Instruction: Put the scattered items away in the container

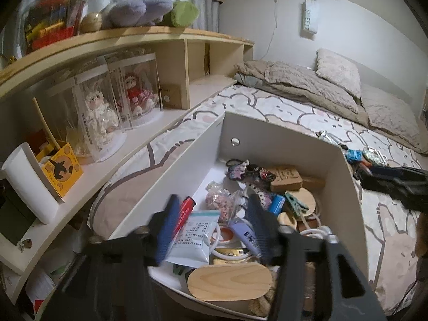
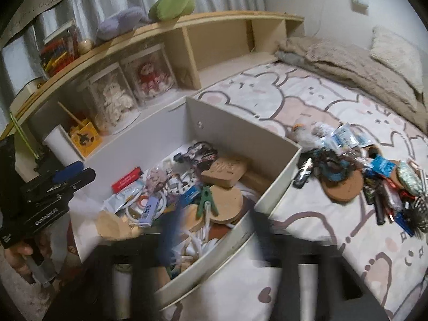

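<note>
Bedroom setting: a bed (image 2: 307, 101) with a soft cartoon-print sheet carries the work, with a pale wooden shelf unit (image 1: 171, 61) along its far side holding boxed dolls and plush toys.

White rigid container (image 2: 278, 184), open-topped and straight-walled, sits on the sheet beside the shelf. Already well filled: round and oblong wooden pieces, a green clothes peg (image 2: 207, 203), a red lighter-shaped item (image 1: 184, 211), a flat printed pouch (image 1: 194, 238), coiled white cable. Contents lie loosely heaped, not arranged.

Scattered pile (image 2: 374, 179) lies on the sheet just outside the container's right wall: crinkly blue-and-clear packets, a cork disc, dark cylindrical sticks, a feathery black piece. Judged: a good share of the task remains.

Left gripper (image 1: 211, 222) hovers low over the near end of the container, fingers (image 1: 168, 227) apart, blue-padded, nothing between them. Its position reads as a release over the box or a pause there.

Right gripper (image 2: 216, 230) hangs over the container's near right corner, blurred by motion; its fingers look spread and I see nothing held, though the blur limits certainty. Being on the pile's side, it is the natural one to fetch the next item.

Thin packets on soft bedding will likely need a pinch at an edge.
</note>
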`<act>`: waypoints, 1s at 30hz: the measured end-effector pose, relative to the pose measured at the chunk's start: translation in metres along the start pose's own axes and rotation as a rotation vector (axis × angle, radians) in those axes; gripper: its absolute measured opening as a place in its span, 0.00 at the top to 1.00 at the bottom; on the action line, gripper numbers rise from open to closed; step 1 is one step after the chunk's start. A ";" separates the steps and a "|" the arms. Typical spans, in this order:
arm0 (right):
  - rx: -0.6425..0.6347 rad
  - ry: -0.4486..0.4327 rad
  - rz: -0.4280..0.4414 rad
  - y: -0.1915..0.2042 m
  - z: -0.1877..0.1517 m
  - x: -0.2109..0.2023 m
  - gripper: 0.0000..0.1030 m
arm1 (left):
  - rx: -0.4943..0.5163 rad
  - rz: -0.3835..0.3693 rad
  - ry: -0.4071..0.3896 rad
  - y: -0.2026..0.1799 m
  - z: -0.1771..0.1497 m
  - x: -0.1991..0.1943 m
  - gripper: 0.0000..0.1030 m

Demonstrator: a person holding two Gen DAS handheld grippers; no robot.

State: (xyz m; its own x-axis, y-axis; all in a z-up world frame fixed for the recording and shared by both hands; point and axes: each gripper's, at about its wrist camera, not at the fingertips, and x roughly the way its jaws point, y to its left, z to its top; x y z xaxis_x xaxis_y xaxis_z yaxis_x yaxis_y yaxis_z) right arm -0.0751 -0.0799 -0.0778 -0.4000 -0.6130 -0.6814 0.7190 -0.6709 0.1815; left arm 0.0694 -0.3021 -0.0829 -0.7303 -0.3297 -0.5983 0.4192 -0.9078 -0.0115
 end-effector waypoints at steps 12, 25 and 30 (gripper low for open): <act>0.021 -0.159 -0.071 -0.009 -0.001 -0.040 0.00 | -0.004 -0.062 -0.098 -0.017 0.015 -0.040 0.00; 0.011 -0.225 -0.122 -0.012 -0.015 -0.076 0.00 | 0.038 -0.076 -0.151 -0.033 0.021 -0.069 0.00; 0.009 -0.241 -0.149 -0.014 -0.021 -0.089 0.00 | 0.067 -0.077 -0.166 -0.042 0.020 -0.077 0.00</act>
State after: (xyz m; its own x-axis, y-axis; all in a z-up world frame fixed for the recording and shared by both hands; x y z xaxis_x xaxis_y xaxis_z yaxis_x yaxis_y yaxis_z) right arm -0.0374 -0.0068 -0.0347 -0.6254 -0.5881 -0.5128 0.6373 -0.7642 0.0993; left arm 0.0973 -0.2441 -0.0206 -0.8403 -0.2917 -0.4569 0.3258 -0.9454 0.0043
